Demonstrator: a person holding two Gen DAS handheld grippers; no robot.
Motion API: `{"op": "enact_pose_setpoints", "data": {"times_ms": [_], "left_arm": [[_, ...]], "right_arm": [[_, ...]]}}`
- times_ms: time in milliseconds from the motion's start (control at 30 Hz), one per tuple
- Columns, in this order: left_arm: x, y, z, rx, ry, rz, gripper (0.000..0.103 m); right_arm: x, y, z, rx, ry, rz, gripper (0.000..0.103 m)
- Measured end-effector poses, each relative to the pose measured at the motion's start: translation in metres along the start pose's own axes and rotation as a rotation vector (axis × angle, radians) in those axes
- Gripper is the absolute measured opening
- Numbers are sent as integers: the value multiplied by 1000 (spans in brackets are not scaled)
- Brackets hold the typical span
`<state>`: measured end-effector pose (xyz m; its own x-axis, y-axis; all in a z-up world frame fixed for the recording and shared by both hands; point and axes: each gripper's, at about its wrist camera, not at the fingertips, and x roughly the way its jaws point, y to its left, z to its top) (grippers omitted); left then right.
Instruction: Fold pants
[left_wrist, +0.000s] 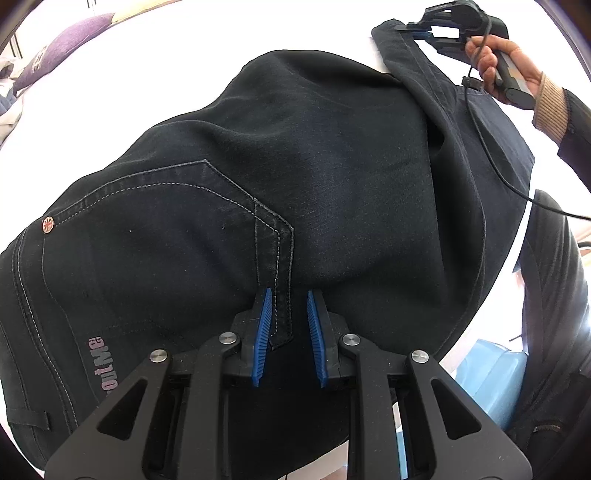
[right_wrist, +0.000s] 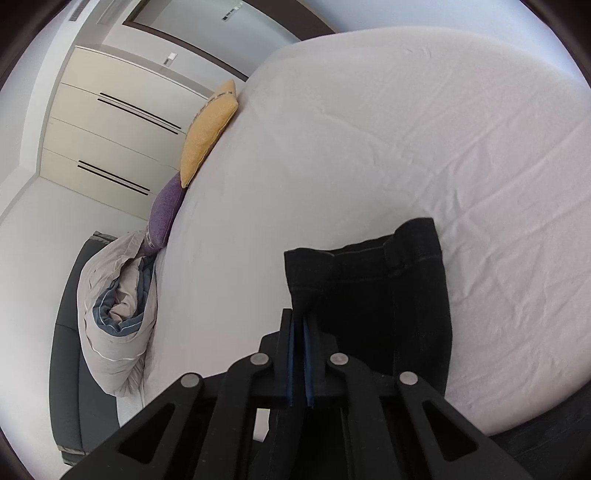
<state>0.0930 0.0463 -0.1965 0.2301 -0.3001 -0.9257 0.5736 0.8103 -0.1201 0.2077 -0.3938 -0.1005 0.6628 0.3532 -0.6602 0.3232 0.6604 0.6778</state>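
Left wrist view: the dark denim pants (left_wrist: 295, 177) lie spread over the white bed (left_wrist: 314, 29), seat and back pocket uppermost, with pale contrast stitching, a small round rivet (left_wrist: 48, 224) and a pink printed logo near the waistband. The left gripper (left_wrist: 290, 295) hovers with jaws parted astride the pocket's stitched corner, gripping nothing. At top right the right gripper (left_wrist: 424, 31) lifts the leg ends.

To fold well, I judge the left should pin or pinch the seat while the legs are carried over, edges kept aligned; heavy denim creases stiffly.

Right wrist view: the right gripper (right_wrist: 298, 321) has its blue ribbed pads closed on the hem edge of the pants (right_wrist: 388, 295), which hang thick and doubled above the wrinkled sheet (right_wrist: 406, 129). A yellow cushion (right_wrist: 208, 133), a purple cushion (right_wrist: 166, 210) and a rolled duvet (right_wrist: 114, 314) lie at the bed's far side.
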Motion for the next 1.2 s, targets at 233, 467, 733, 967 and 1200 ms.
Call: {"op": "enact_pose_setpoints", "data": {"times_ms": [233,467,733,967,1200], "left_arm": [[1,-5,2,-2,0,13,19],[2,-12,6,0,6,40,19],[2,-14,7,1,11,45,19],[1,-14,8,-12,15,53,19],[2,-22,11,-19,21,88,19]], "right_arm": [[-54,6,-7,-17,-90,52,3],[-117,-9,-20,45,-190,114,3],[-187,-70,-64,147,-255,70,3],[-218,-127,-109,217,-253,-49,3],[-236,-140,-138,207,-274,-124,3]]}}
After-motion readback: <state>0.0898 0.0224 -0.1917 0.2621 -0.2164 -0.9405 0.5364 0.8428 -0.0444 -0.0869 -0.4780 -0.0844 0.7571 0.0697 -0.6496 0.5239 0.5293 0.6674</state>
